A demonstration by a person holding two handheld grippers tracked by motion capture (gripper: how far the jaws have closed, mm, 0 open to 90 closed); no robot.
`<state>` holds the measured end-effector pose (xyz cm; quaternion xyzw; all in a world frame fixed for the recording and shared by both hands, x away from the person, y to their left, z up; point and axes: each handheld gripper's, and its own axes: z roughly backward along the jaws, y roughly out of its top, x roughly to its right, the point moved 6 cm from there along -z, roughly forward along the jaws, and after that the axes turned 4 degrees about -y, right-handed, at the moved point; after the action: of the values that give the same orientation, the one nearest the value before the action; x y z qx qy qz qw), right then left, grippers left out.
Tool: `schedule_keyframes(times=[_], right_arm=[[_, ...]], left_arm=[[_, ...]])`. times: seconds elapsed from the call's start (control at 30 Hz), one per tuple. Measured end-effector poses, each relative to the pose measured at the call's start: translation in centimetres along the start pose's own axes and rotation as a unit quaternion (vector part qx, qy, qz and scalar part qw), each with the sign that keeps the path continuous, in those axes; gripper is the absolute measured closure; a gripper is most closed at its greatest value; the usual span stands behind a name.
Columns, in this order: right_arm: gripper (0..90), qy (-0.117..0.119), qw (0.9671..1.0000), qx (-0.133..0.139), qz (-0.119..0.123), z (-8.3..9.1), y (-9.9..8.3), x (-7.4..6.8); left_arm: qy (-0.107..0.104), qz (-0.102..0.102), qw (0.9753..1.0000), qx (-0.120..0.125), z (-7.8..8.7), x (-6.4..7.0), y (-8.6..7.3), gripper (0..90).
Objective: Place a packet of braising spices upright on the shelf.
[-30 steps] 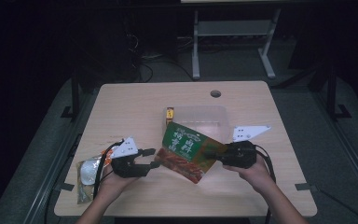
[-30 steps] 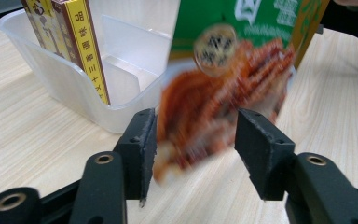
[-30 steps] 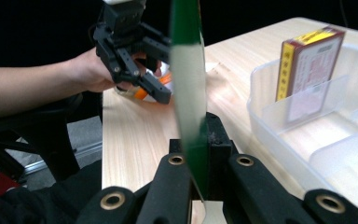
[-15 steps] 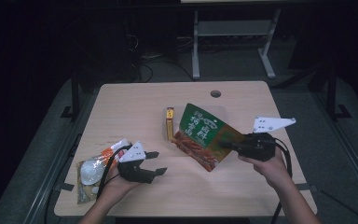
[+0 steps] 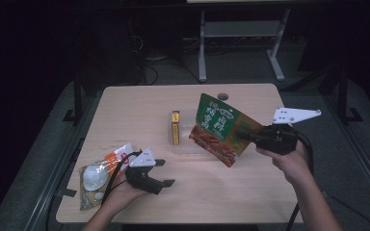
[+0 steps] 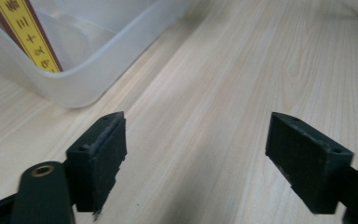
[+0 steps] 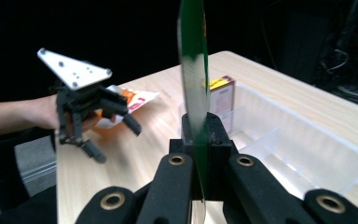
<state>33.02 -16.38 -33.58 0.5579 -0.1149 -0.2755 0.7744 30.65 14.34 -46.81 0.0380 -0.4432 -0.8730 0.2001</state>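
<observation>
Clear plastic tub (image 5: 185, 144) mid-counter (image 5: 125, 110), with a yellow box (image 5: 175, 127) standing on edge inside at its left end. Near the front left corner, an orange-and-white snack bag (image 5: 96, 175) lying flat. Behind, a metal stand (image 5: 241, 36) on dark floor.

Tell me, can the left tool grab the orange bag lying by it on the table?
Probably yes. The left tool is open and empty, and the orange bag lies right beside that hand with nothing on top. It points away, though, so it must turn first.

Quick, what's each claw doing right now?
Left claw: open, holding nothing, low over the table.
Right claw: closed on the green packet.
</observation>
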Motion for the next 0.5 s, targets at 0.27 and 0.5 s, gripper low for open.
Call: schedule_keyframes(times=[0.27, 0.5], right_arm=[[90.0, -0.032, 0.9994, 0.010, -0.004, 0.2, 1.7, 1.7], [90.0, -0.061, 0.9979, 0.021, -0.002, -0.1, 3.2, 3.3]], left_arm=[[-0.012, 0.010, 0.9997, -0.018, -0.6, 0.4, -0.3, 16.6], [-0.015, 0.015, 0.9996, -0.020, -0.8, 0.4, -0.4, 16.6]])
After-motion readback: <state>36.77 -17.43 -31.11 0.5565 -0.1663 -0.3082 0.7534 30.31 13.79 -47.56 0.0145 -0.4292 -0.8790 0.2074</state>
